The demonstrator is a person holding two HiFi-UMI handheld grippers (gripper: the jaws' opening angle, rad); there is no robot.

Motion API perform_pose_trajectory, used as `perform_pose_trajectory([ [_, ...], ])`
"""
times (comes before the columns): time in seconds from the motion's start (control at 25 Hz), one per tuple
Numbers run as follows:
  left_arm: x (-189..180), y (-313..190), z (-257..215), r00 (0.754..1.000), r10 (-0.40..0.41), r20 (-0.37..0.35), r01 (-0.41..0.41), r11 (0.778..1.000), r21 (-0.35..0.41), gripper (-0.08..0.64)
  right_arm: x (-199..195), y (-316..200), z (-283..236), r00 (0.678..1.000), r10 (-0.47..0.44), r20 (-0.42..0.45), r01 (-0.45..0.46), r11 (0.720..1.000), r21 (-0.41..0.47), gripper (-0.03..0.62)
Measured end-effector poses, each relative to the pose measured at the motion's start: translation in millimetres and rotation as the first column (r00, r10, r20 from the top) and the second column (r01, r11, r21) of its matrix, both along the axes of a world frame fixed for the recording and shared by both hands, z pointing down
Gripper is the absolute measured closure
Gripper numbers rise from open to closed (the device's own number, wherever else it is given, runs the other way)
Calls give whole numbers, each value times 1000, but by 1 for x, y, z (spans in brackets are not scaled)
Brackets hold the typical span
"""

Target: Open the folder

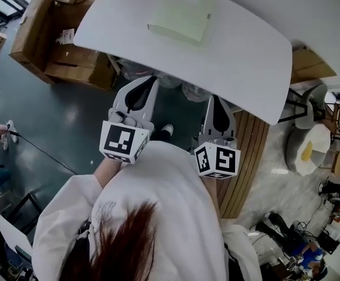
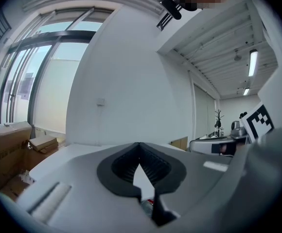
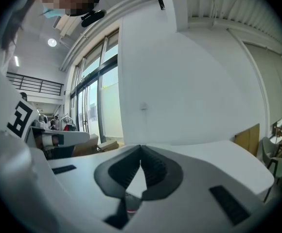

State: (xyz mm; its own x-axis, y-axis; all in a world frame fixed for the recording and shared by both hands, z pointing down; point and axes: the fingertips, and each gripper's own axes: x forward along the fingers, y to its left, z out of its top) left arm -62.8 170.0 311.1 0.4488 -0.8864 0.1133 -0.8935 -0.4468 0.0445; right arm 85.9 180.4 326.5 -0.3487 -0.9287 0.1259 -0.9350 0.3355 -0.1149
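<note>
Resting on rounded white table (image 1: 240,57): pale-green folder (image 1: 180,13); left tongs (image 2: 139,143), right tongs (image 3: 141,147) pressed together.

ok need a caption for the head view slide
Person seen from above holding left gripper and right gripper, jaws shut and empty, by a white table bearing a pale green folder.

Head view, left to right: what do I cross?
Cardboard boxes → left gripper → right gripper → grey chair. Folder skipped: lying on the table, it overlaps both grippers' span.
</note>
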Motion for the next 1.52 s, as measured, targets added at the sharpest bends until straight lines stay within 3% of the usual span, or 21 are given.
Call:
perform_pose_trajectory([
  [0.64,0,-20,15,999,16,-30,-17,999,-38,552,-9,-9,25,1000,-6,-11,5,998,-63,584],
  [0.96,-16,-80,21,996,78,-44,-81,995,-63,552,-25,-59,24,998,57,-34,-59,996,-74,584],
  [1.2,-26,-131,16,989,137,-48,-139,990,-36,552,-44,-103,19,994,103,-33,-104,994,-41,584],
  [1.52,-33,-166,15,979,187,-86,-192,980,-58,552,-47,-131,22,983,178,-46,-180,983,-48,584],
])
